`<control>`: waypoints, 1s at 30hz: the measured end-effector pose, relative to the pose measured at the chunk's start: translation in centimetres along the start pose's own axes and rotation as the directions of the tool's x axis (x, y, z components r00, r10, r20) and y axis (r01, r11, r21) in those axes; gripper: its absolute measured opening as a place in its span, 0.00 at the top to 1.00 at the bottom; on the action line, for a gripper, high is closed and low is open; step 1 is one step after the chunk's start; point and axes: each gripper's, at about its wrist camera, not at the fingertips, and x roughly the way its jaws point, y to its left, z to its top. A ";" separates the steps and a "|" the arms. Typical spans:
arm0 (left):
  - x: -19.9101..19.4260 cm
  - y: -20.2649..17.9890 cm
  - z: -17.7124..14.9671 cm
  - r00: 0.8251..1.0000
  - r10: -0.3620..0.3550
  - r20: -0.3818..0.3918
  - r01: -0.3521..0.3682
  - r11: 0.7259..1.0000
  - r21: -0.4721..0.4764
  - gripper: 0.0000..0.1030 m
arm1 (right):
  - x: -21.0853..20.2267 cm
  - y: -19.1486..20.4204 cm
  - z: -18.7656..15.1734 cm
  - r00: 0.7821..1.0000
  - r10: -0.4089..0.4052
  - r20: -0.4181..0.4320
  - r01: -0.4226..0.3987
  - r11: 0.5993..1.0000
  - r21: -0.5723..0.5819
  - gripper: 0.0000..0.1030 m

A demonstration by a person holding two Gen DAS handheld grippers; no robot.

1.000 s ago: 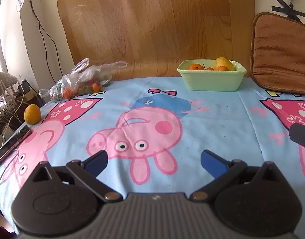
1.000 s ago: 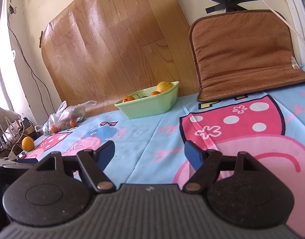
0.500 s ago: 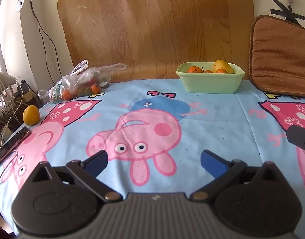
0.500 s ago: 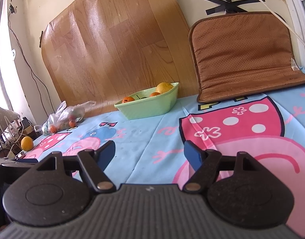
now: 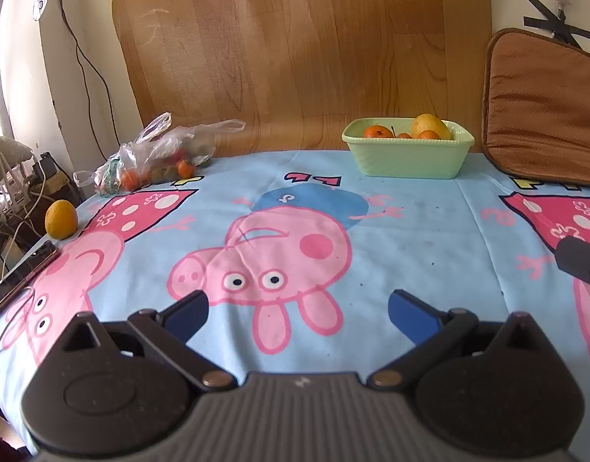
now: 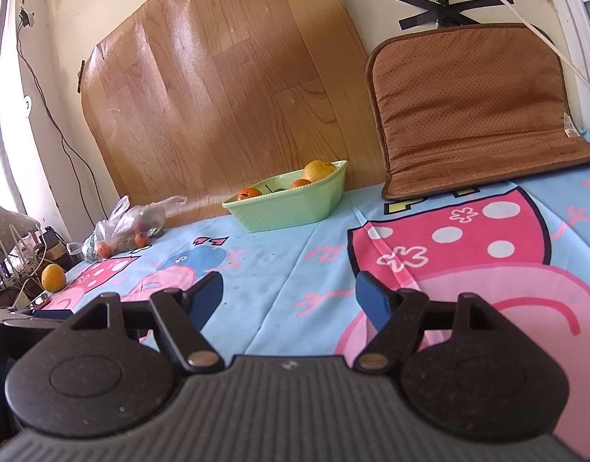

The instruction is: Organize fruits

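With the left gripper (image 5: 297, 310) and right gripper (image 6: 289, 294) both spread and empty, the loose orange (image 5: 61, 218) at the tabletop's far-left edge (probably firm, smooth, prone to rolling) wants gripping across its middle.

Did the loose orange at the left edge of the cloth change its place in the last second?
No. The loose orange sits just beyond the phone, as before; only the camera shifted slightly.
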 end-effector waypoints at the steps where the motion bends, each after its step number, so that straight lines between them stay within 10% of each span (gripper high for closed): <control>1: 0.0 0.0 0.0 1.000 -0.002 0.000 0.002 1.000 0.003 0.00 | 0.0 0.0 0.0 1.000 0.000 0.001 0.000 1.000 0.001 0.25; 30: -0.8 -0.1 -0.1 1.000 -0.003 0.008 0.003 1.000 0.017 0.00 | -0.3 0.0 -0.1 1.000 0.003 0.010 -0.003 1.000 -0.001 0.25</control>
